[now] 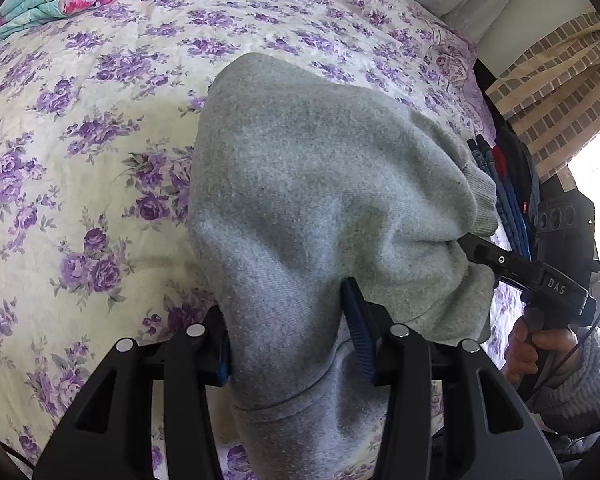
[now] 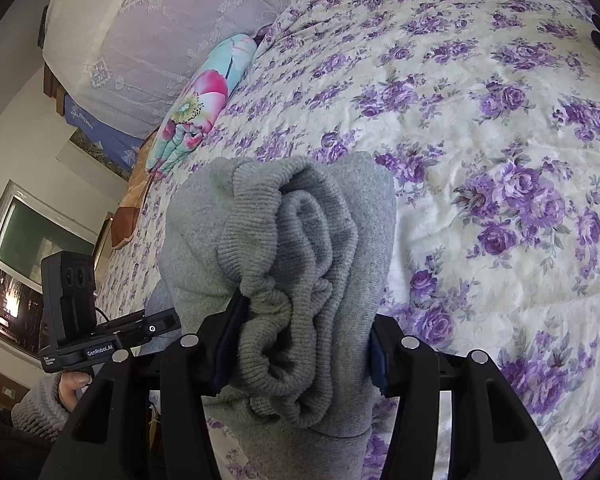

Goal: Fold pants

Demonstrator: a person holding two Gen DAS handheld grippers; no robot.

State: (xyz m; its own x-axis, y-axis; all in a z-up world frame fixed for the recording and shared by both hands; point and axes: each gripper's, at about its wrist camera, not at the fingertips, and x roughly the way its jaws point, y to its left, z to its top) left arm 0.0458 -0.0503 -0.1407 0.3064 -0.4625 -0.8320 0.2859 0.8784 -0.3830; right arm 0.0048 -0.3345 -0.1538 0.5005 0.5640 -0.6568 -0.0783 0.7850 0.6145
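on the floral bed (image 1: 100,120), both grippers' fingers (image 1: 358,332) (image 2: 228,332) clench the grey pants (image 1: 320,180), lifting bunched cloth to fold.

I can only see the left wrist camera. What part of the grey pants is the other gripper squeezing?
Observer: The right gripper is shut on a bunched ribbed band of the pants.
Operator: Does any of it hang down?
Observer: Yes, a ribbed fold droops just below the pads.
Operator: What does my gripper look like from there?
Observer: The left gripper reaches the pants from the side, and its label reads GenRobot.AI.
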